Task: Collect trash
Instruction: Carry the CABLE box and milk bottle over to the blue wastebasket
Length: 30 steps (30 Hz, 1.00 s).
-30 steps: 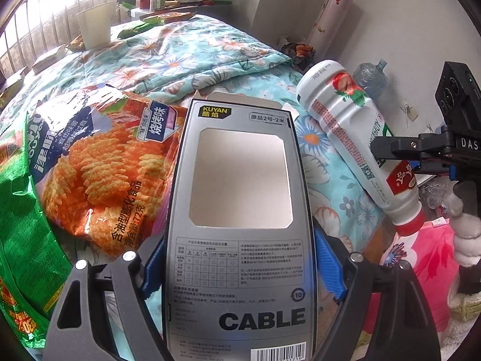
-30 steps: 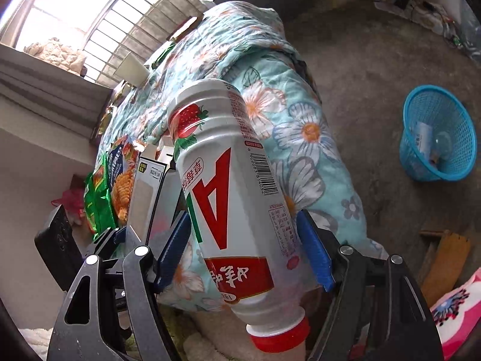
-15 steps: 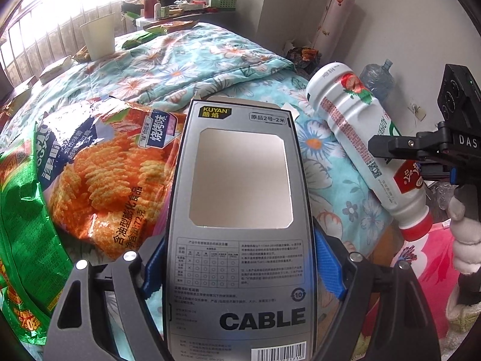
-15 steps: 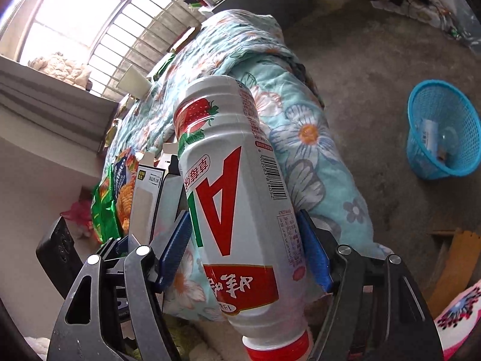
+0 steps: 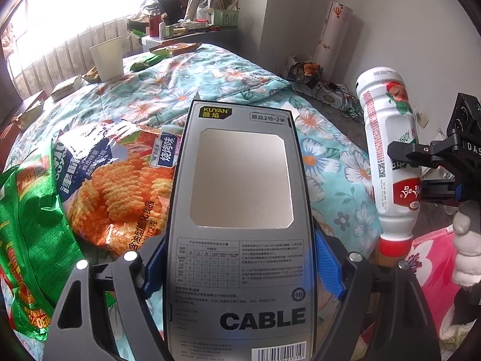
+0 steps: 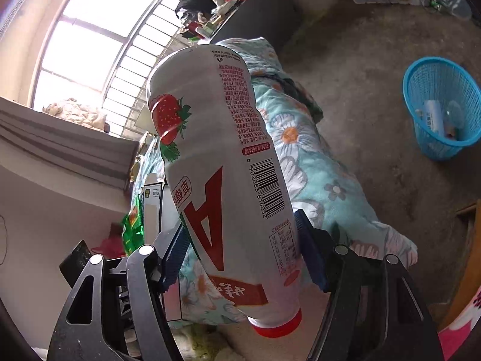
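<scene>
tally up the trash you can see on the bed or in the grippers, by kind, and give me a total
Snack bags: 4, orange chip bag, green bag, two more near the far end
Boxes: 1, cable box in the left gripper
Bottles: 1, white bottle in the right gripper
Paper cups: 1
Total: 7

Smaller scraps by the window are too unclear to count.

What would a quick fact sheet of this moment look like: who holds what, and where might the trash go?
left hand-held gripper: shut on grey cable box
right hand-held gripper: jaws just closing in, shut on white strawberry drink bottle, cap end down
bin: blue basket on the floor, some items inside
still on the bed: orange chip bag, green snack bag, paper cup
</scene>
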### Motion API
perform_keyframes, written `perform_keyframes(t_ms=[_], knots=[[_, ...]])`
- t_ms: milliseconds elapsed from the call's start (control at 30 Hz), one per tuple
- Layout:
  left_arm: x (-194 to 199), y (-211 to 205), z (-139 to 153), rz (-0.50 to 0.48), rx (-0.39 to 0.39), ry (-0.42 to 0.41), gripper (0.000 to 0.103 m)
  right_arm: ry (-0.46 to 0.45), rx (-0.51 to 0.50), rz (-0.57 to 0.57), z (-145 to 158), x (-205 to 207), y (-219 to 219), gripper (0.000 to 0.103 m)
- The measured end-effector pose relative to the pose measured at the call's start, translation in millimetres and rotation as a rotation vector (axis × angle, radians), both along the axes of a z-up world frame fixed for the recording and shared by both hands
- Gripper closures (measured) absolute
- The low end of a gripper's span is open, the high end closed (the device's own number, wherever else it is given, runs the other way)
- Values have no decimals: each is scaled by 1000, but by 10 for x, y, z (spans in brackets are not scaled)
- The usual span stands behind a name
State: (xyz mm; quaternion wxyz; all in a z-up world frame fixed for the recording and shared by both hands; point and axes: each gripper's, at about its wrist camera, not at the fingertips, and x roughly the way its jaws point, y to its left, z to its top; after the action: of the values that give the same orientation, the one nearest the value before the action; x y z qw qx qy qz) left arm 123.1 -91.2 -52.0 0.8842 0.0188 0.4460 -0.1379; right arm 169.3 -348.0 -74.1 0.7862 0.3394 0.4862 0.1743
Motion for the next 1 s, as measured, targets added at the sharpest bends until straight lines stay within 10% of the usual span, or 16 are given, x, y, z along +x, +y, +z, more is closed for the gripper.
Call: perform_keyframes(t_ms=[1000], knots=[[242,-708,644,-122,-1,-173,24,-141,165,-135,143,-243,-705,40]])
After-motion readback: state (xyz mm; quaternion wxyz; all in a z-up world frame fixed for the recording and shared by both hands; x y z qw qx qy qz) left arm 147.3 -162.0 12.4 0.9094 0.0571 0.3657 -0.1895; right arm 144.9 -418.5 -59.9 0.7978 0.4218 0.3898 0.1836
